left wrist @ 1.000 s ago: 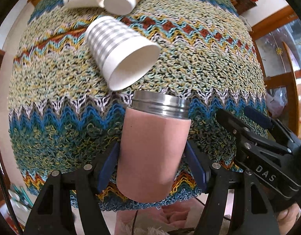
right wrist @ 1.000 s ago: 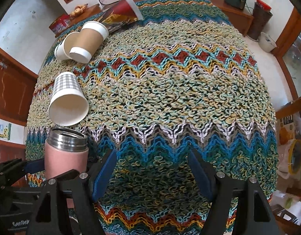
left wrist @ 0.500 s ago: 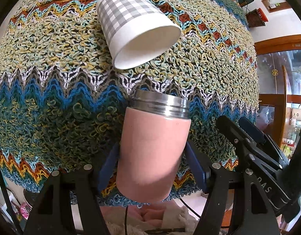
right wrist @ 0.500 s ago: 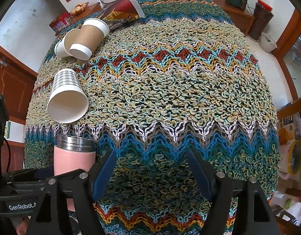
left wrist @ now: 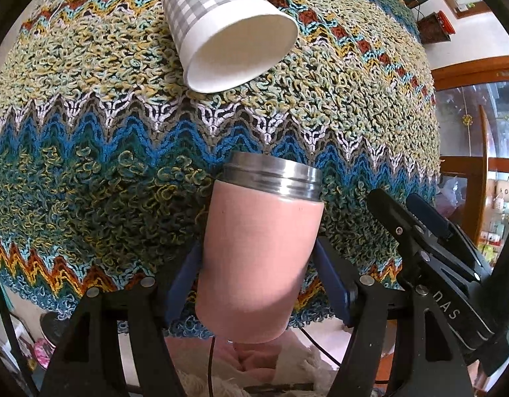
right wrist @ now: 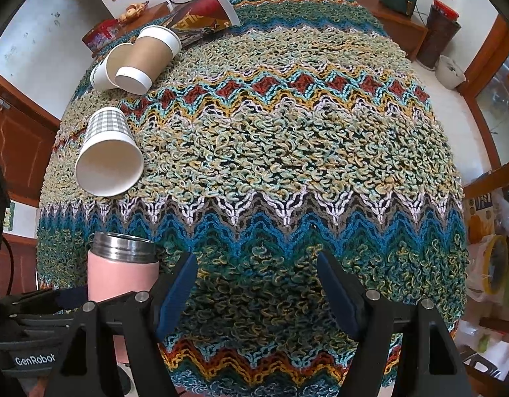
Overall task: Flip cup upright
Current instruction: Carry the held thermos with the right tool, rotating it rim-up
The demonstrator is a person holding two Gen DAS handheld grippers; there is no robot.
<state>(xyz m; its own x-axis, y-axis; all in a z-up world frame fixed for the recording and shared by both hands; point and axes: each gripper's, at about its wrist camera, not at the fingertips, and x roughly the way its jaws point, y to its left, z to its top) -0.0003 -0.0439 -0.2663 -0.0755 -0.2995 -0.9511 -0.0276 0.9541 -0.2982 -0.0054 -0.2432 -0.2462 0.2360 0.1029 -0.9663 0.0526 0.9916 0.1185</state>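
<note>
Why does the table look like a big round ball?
Both wrist views use fisheye lenses, so the flat cloth bulges and the corners go black; in the left view the pink cup looms huge because it is close, sharp, with soft daylight and no glare.

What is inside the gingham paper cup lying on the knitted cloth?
Nothing visible: the gingham paper cup shows a bare white interior through its open mouth. Its deepest end is not visible.
</note>
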